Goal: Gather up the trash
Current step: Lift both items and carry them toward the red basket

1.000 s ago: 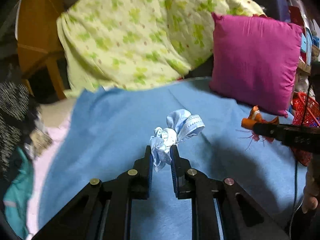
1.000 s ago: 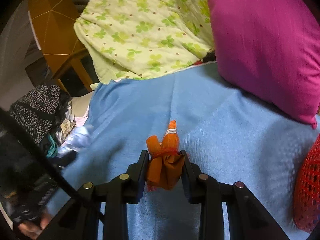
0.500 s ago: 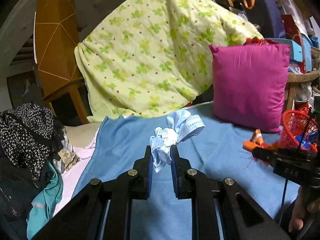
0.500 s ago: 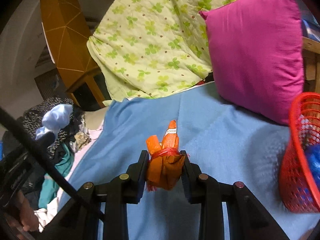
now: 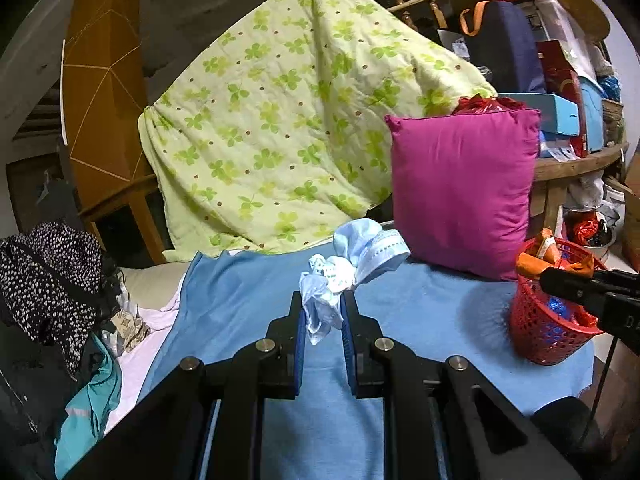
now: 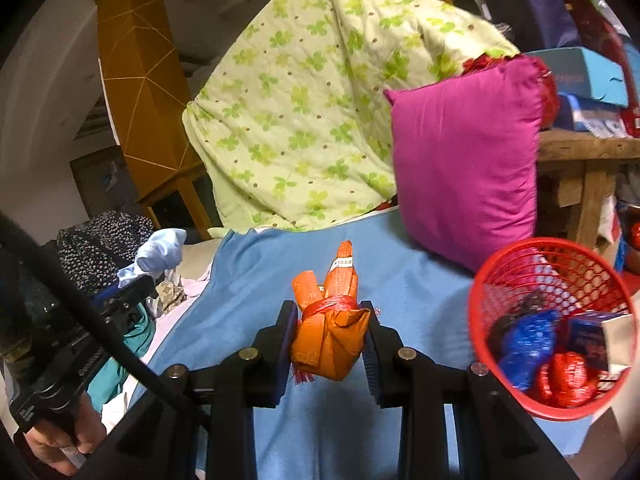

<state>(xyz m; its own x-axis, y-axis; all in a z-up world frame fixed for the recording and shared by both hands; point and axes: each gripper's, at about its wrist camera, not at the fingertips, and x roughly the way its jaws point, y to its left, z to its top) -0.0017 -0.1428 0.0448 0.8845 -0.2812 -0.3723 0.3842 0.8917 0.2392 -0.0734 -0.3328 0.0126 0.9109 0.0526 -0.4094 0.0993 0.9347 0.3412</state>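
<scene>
My left gripper is shut on a knotted pale blue and white plastic bag, held above the blue blanket. My right gripper is shut on a tied orange wrapper bundle, held above the blanket left of a red mesh basket. The basket holds blue and red wrappers and a small box. In the left wrist view the basket stands at the blanket's right edge, with the right gripper and its orange bundle over its rim. The blue bag also shows in the right wrist view.
A magenta pillow leans behind the basket. A green clover quilt is draped at the back. Dark clothes pile at the left. A wooden table with boxes stands at the right.
Both grippers have lifted and pulled back with their loads. The right gripper moved toward the red basket, which has come into view.
</scene>
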